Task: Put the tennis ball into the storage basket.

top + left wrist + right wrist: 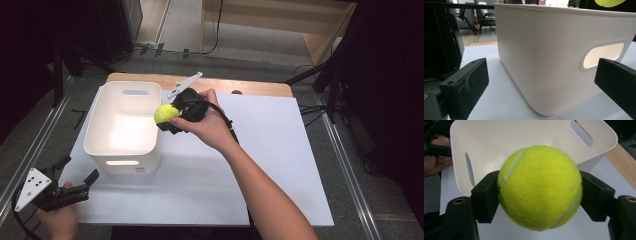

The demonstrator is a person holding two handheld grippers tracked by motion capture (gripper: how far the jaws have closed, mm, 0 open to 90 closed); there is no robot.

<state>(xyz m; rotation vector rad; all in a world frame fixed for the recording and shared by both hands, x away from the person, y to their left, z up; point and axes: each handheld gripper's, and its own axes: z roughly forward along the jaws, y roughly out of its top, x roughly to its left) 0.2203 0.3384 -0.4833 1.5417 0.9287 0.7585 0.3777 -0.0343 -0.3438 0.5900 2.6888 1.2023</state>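
Note:
A yellow-green tennis ball is clamped between the jaws of my right gripper, held in the air at the right rim of a white plastic bin. The bin's inside looks bare in the right gripper view. My left gripper rests low at the table's front left corner, open with nothing between its jaws, facing the bin's near corner and handle slot. The ball peeks over the rim in the left gripper view.
The bin stands on a white sheet that covers a wooden table. Metal rails run along both sides. Dark stands and cables sit beyond the far right corner.

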